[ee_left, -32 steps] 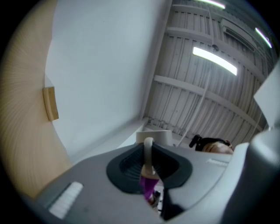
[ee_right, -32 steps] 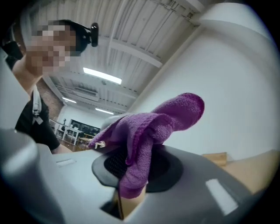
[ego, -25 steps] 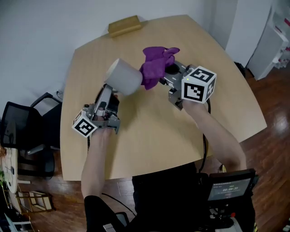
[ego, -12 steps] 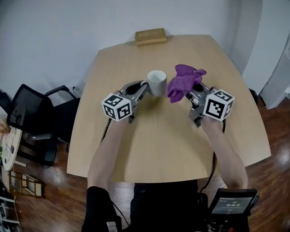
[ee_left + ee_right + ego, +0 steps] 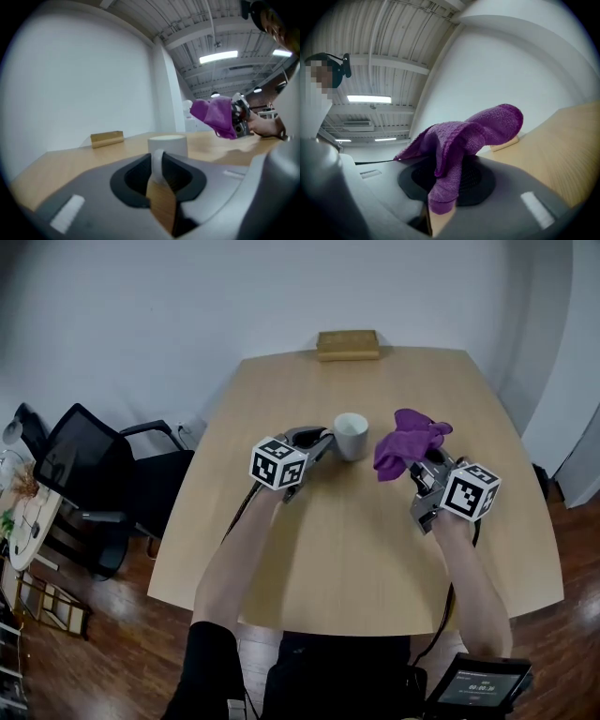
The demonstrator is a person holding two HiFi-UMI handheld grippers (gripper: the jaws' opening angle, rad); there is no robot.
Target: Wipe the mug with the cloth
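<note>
Between left gripper's [image 5: 324, 438] just-opened jaws stands upright mug's [image 5: 352, 436] handle; right gripper [image 5: 419, 463] pinches cloth [image 5: 405, 442]

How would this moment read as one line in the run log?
left gripper: jaws just opening, handle of mug between them | mug: upright on table | right gripper: shut on cloth, apart from mug

The mug [image 5: 352, 436] stood on the table [image 5: 356, 549], its handle at the left gripper [image 5: 328, 436], whose jaws had just been opening. The right gripper [image 5: 419, 457] held the cloth [image 5: 405, 441] up nearby.
</note>
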